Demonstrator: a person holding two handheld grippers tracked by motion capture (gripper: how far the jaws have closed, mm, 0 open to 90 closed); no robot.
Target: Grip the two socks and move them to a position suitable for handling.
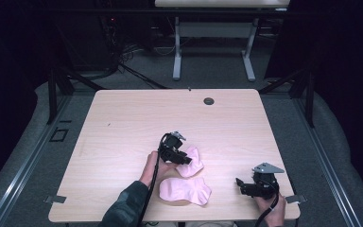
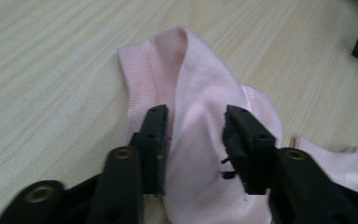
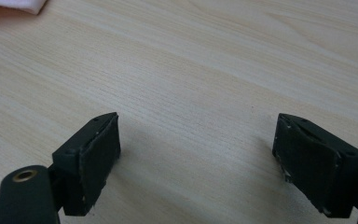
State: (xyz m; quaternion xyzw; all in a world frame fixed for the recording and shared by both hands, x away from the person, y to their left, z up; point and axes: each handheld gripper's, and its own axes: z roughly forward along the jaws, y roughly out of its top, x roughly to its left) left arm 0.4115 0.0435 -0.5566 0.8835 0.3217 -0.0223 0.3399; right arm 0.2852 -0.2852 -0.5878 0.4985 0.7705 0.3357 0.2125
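While two pink socks (image 1: 185, 190) lie on the table (image 1: 123, 123), the left hand-held gripper (image 2: 195, 135) loosely straddles one, the right hand-held gripper (image 3: 196, 158) gapes empty.

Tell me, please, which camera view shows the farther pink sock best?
The left gripper view: the farther sock lies close up, raised in a fold between the left claw. The high view shows it small, partly behind that claw. The right gripper view catches just a pink scrap, sock uncertain.

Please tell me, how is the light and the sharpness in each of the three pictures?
High view: table lit, surroundings dark, slightly soft. Left gripper view: pink sock fairly sharp, left gripper blurred near the bottom edge. Right gripper view: even light, wood grain clear, right gripper casting soft shadows.
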